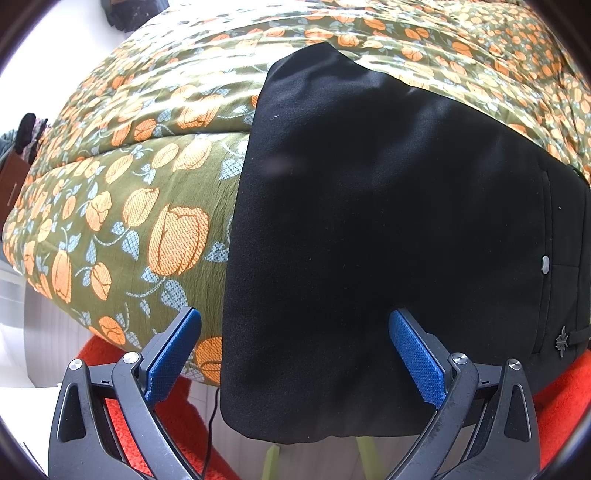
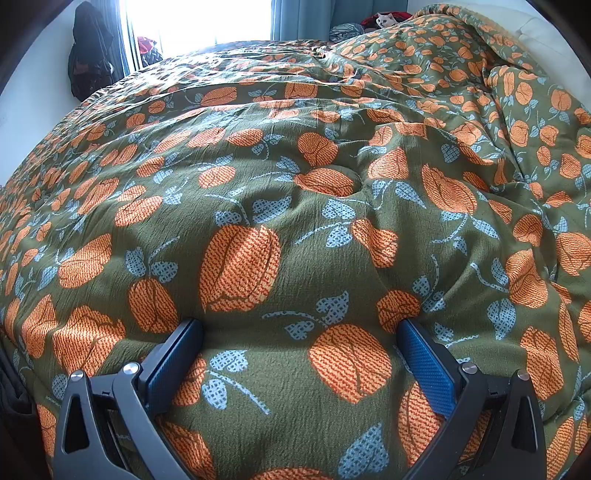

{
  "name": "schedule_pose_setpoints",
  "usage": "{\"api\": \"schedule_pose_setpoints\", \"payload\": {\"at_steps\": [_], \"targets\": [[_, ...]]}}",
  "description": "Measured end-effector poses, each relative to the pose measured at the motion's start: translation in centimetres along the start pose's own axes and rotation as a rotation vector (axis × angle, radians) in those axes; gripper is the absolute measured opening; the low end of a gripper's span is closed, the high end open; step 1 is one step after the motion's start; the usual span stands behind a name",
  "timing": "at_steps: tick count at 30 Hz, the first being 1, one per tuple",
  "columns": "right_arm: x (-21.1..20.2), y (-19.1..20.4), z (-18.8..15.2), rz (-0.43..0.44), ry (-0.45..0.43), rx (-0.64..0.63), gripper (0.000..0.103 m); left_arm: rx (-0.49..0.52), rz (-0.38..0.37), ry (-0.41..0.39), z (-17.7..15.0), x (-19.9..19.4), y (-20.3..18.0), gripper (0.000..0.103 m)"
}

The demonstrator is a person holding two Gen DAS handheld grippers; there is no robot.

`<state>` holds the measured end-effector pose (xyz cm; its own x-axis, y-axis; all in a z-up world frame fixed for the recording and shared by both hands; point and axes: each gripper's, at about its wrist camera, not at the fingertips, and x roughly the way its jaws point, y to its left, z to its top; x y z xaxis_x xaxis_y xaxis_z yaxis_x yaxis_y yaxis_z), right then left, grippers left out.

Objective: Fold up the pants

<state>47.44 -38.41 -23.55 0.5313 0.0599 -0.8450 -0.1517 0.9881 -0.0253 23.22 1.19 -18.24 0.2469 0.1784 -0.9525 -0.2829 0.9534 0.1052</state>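
Black pants [image 1: 388, 229] lie folded into a rough rectangle on the green quilt [image 1: 129, 192] with orange flowers, filling the right half of the left wrist view; a metal button and a small charm show at their right edge. My left gripper [image 1: 295, 321] is open just in front of the pants' near-left part, its blue pads [image 1: 173, 354] wide apart and holding nothing. In the right wrist view my right gripper [image 2: 299, 332] is open too, low over bare quilt [image 2: 295, 184]. Only a dark sliver at the left edge there may be the pants.
The quilt's near edge hangs over an orange fluffy cover [image 1: 565, 398] and pale floor [image 1: 48, 332] with a thin black cable [image 1: 210, 424]. Far off are a bright window [image 2: 199, 22], teal curtains [image 2: 303, 18], dark hanging clothes [image 2: 90, 51] and a white cat [image 2: 384, 19].
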Motion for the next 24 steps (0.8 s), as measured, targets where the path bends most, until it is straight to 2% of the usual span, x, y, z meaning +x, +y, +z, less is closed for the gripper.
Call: {"api": "schedule_pose_setpoints", "payload": {"at_steps": [24], "targets": [[0.0, -0.01, -0.02, 0.0, 0.0, 0.0, 0.103, -0.005, -0.027, 0.007, 0.37, 0.12, 0.63, 0.102]]}}
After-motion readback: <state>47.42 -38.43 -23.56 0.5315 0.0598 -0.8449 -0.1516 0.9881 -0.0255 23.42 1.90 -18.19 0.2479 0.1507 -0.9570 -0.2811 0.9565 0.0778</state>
